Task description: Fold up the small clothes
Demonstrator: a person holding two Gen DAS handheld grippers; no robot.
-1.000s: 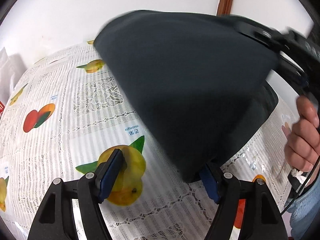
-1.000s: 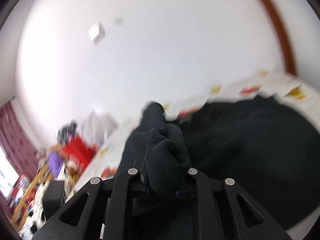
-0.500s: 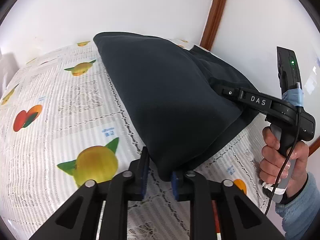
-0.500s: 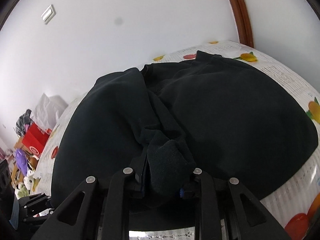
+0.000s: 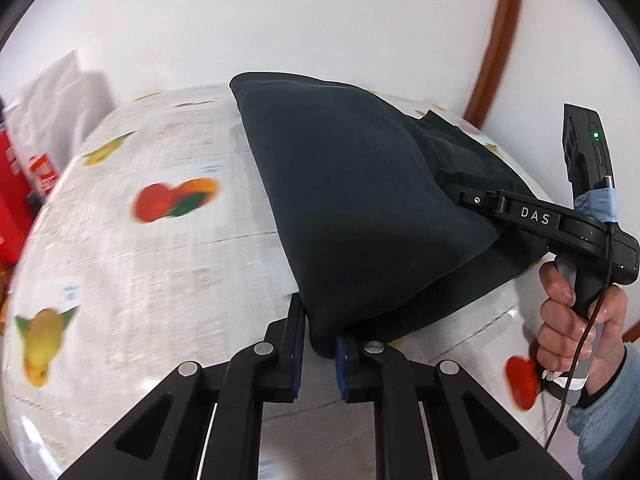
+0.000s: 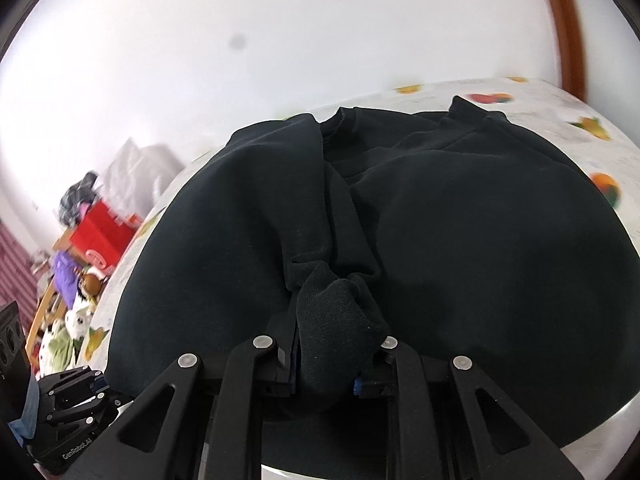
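Note:
A dark navy sweatshirt (image 5: 360, 208) lies on the table with the fruit-print cloth (image 5: 160, 272), one side folded over the body. My left gripper (image 5: 318, 354) is shut on its near corner at the table's surface. My right gripper (image 6: 328, 364) is shut on a bunched ribbed cuff (image 6: 336, 320) of the sweatshirt (image 6: 480, 248), low over the garment. In the left wrist view the right gripper (image 5: 460, 196) reaches in from the right, its tips buried in the cloth. The collar (image 6: 348, 120) lies at the far end.
A white wall and a brown door frame (image 5: 496, 40) stand behind the table. A red box (image 6: 104, 232) and clutter sit to the left beyond the table edge. A white bag (image 5: 52, 108) stands at the far left.
The sweatshirt came down from the air onto the table, folded over. My left gripper went from open to shut on its near corner. The right gripper lowered with the cuff.

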